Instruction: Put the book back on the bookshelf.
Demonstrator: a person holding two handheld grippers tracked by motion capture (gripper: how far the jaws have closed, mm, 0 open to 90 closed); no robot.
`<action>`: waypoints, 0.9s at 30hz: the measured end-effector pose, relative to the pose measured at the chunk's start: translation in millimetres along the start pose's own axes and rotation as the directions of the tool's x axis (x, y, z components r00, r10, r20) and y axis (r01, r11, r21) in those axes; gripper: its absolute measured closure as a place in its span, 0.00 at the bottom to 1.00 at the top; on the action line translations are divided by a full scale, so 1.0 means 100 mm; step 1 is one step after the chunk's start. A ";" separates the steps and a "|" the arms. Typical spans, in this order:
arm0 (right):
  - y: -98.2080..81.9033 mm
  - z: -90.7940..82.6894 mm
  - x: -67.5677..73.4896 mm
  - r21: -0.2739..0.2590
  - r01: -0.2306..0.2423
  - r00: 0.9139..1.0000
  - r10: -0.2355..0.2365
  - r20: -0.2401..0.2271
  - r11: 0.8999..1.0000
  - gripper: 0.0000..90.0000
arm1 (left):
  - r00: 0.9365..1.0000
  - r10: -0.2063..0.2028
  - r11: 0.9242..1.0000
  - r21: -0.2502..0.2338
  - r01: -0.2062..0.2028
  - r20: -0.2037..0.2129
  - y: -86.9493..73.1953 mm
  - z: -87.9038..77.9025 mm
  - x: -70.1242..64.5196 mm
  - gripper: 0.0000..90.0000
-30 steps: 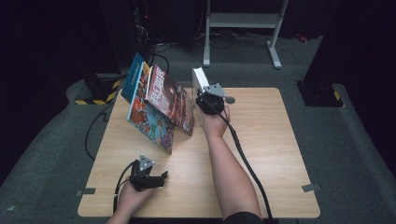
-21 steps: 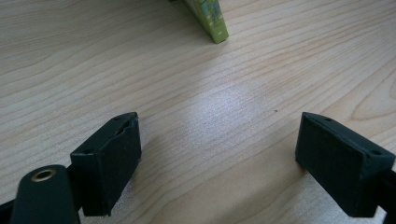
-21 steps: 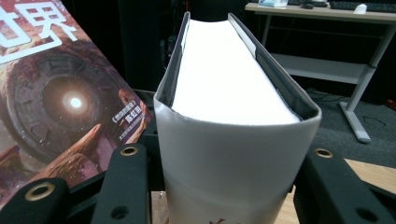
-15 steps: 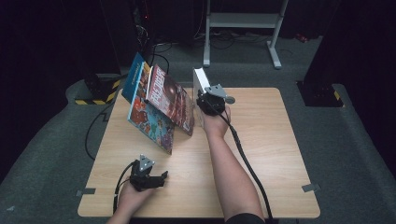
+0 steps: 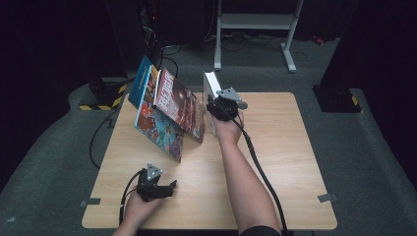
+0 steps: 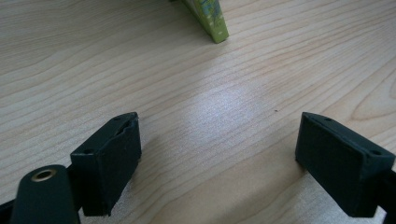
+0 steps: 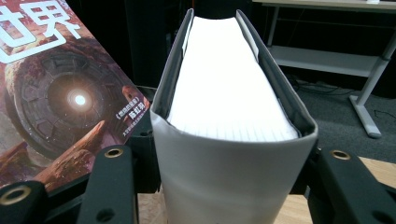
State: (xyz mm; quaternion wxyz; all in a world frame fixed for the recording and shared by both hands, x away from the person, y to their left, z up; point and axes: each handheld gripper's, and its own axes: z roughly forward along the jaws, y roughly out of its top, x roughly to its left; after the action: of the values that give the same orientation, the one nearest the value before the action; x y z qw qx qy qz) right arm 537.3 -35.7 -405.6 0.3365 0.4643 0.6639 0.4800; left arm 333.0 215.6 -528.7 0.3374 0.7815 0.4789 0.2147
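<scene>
A thick grey-covered book (image 5: 211,84) with white pages stands upright on its edge near the table's far middle. My right gripper (image 5: 214,105) holds it from the near side. In the right gripper view its jaws flank the book (image 7: 229,93), pads against both covers. The right gripper (image 7: 226,175) has just been opening its jaws, with the book still between them. To its left a red-covered book (image 5: 179,103) leans on other books. My left gripper (image 5: 170,186) rests on the table at the front left, open (image 6: 219,154) over bare wood.
A colourful book (image 5: 160,130) and a blue one (image 5: 142,78) lean together behind the red book (image 7: 60,93). A green book corner (image 6: 210,18) lies ahead of the left gripper. The wooden table (image 5: 285,147) has free room at right. A metal frame (image 5: 255,22) stands beyond.
</scene>
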 end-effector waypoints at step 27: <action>-0.07 -0.22 -0.09 0.028 0.034 0.997 -0.032 -0.072 0.999 0.14 | 1.000 -0.003 1.000 -0.003 0.003 -0.005 0.00 0.00 -0.01 0.16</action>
State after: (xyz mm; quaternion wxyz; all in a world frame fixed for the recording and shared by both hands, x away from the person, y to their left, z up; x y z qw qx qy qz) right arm 518.2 -51.8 -405.6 0.3137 0.4407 0.6901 0.4808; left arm 332.4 215.2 -528.9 0.3375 0.7799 0.4804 0.2167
